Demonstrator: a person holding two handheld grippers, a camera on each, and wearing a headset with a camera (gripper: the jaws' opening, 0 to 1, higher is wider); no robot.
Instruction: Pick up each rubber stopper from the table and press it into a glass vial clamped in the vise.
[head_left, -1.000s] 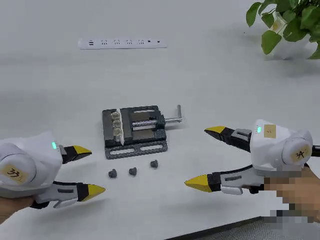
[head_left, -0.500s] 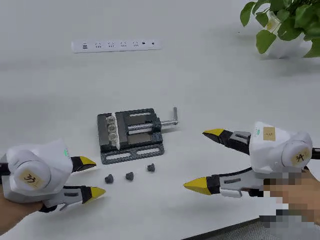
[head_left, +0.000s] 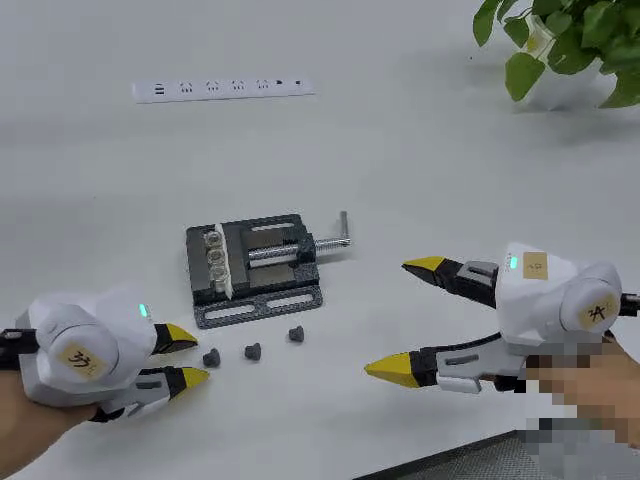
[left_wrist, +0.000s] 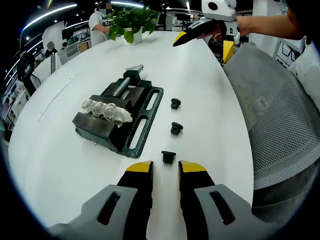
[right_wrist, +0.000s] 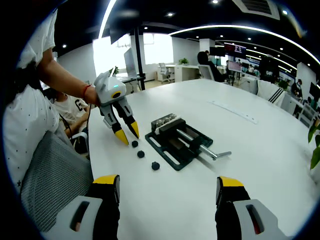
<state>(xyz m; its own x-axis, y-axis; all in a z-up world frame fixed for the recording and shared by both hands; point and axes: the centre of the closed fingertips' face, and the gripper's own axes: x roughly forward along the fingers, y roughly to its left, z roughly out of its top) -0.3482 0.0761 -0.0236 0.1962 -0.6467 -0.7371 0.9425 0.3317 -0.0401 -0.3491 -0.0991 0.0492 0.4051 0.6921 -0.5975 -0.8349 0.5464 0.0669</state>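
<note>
While all three rubber stoppers (head_left: 253, 351) lie loose on the worktop (head_left: 420, 150), in a row just on my side of the vise (head_left: 255, 268), I judge the step in hand to be the first pick. My left gripper (left_wrist: 166, 169) hovers low at the end of that row farthest from the vise's screw handle (head_left: 338, 232). Its jaws are parted by a narrow gap and hold nothing, and the end stopper (left_wrist: 168, 156) sits just ahead of the tips.

The next move calls for easing forward so the jaws straddle that stopper, pinching it squarely, then carrying it over the vise.

My right gripper (head_left: 392, 316) waits well off on the handle side of the vise, jaws spread wide and empty.

Three glass vials (head_left: 213, 255) stand in a row clamped in the vise, at the end away from the handle. Their mouths look unstopped, though they are too small for me to say what is inside.
</note>
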